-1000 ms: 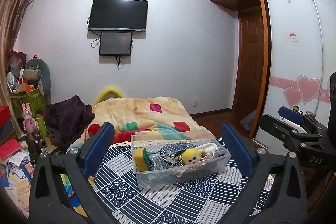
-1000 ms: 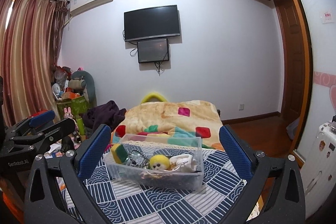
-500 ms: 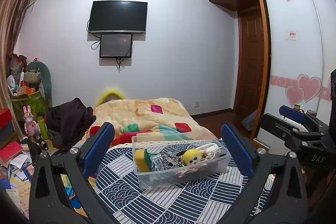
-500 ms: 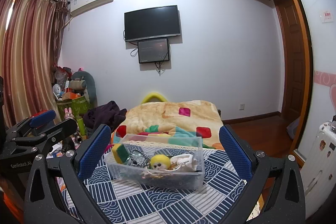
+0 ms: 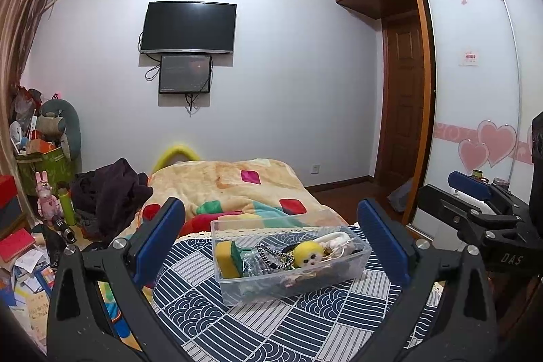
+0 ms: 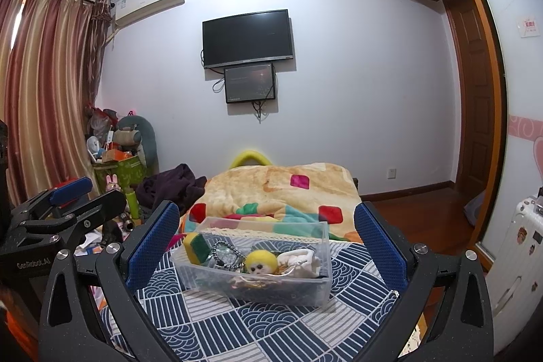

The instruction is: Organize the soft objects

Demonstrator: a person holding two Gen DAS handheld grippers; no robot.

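A clear plastic bin stands on a blue-and-white patterned cloth. In it lie a yellow-green sponge, a yellow plush head, a white soft item and a bead chain. My left gripper is open and empty, in front of the bin. My right gripper is open and empty, also facing the bin. Each gripper shows at the edge of the other's view.
A bed with an orange patchwork blanket lies behind the cloth. Dark clothes, toys and papers clutter the floor on the left. A wardrobe with sliding doors and a white suitcase stand on the right.
Both views have drifted slightly; the bin sits a little lower in the left wrist view. Both grippers stay open and empty.
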